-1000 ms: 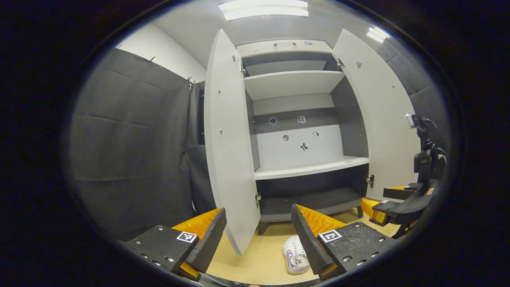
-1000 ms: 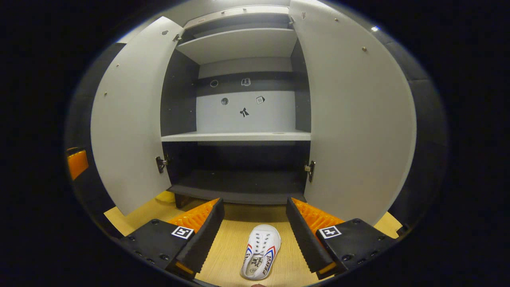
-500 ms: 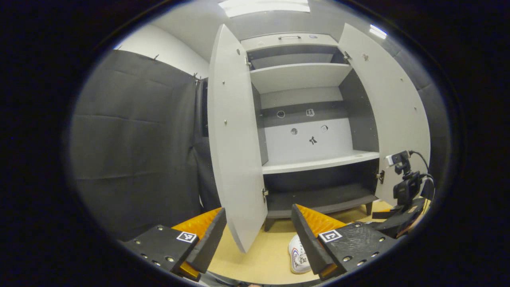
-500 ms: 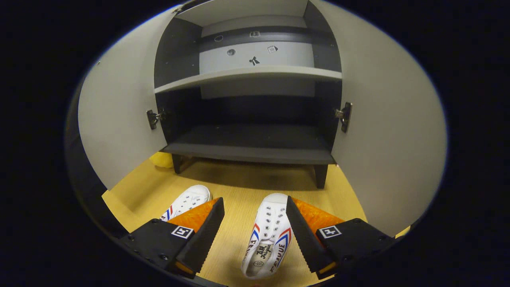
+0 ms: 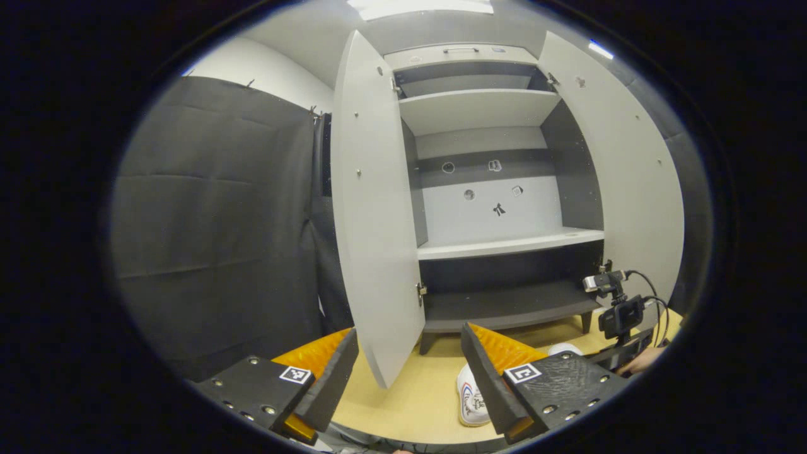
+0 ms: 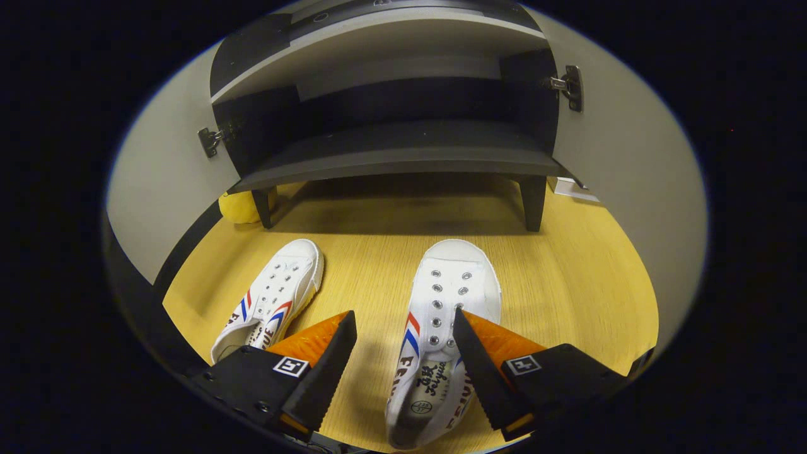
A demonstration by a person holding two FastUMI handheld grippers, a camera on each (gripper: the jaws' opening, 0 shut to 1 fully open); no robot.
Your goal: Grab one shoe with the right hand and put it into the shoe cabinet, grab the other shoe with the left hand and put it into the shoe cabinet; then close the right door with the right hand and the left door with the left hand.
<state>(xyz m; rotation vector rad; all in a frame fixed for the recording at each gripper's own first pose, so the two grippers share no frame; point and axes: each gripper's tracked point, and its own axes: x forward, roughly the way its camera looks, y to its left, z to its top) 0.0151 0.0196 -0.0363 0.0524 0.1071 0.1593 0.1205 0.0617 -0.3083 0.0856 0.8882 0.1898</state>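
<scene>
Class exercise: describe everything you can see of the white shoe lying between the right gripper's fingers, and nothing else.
The white shoe is a low canvas-looking sneaker with metal-ringed eyelets and no laces visible, red and blue stripes on its sides, and dark print on the insole. It lies sole-down on the wooden floor, toe pointing toward the open cabinet. The right gripper is open around its middle; one finger overlaps its side, but contact cannot be judged. A second shoe lies apart.

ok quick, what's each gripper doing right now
left gripper: open, holding nothing.
right gripper: open over the near shoe, not gripping it.
</scene>
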